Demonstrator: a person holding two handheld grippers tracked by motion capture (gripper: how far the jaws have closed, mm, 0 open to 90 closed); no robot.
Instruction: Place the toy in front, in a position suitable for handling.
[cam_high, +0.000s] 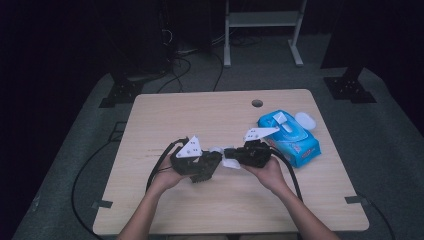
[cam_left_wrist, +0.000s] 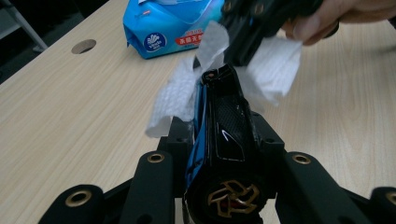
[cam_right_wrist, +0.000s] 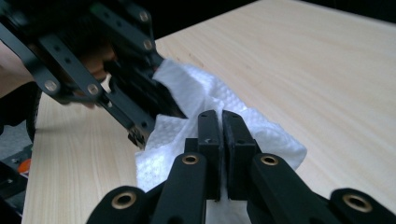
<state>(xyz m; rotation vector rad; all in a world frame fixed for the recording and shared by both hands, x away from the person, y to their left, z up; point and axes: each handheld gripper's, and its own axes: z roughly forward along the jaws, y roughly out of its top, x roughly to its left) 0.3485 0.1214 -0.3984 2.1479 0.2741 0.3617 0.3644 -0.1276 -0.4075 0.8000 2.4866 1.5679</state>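
Wooden table had a blue wipes pack on the right. Both grippers, left and right, were clamped shut on one white wipe between them.

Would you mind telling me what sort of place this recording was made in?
Probably a lab or recording workspace, not a home: a bare wooden table with a cable hole stands on grey carpet, cables trail across the floor, and black stand bases flank it in a darkened room.
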